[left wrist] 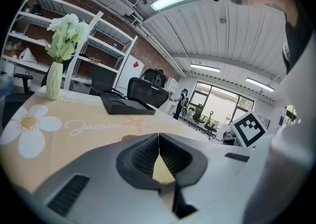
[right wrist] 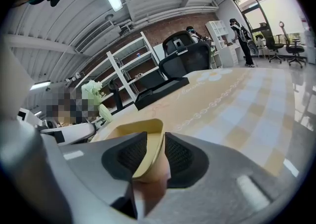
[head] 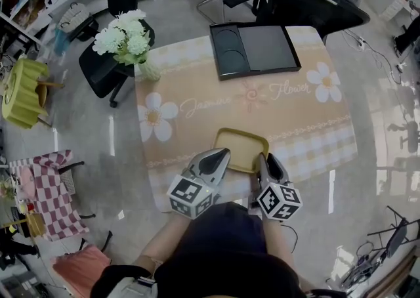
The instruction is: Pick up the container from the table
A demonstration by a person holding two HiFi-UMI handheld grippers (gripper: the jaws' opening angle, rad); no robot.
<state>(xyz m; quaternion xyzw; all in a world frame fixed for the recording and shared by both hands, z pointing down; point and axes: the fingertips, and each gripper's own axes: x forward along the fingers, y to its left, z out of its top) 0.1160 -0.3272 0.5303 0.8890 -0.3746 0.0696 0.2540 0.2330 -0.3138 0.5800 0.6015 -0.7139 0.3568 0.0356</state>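
Right tongs [right wrist: 163,150] are clamped on one wall of a shallow yellow container [right wrist: 148,136], with the thin rim pinched between the two ribbed pads. Left tongs [left wrist: 158,141] are closed tip to tip with nothing between them; a patch of the yellow container shows only through the gap behind the tips, so they sit just beside it and are not gripping it. Seen from the head view, the container lies at the near edge of the bench [head: 308,126], directly in front of the person, with one pair of tongs at each of its near corners. Farther back on the flowered cloth are a black tray [head: 256,49] and a vase of white flowers [head: 128,41], well apart from the container. The grasp appears made on the right side; whether the container has left the bench cannot be told, so the lift itself seems still to do.
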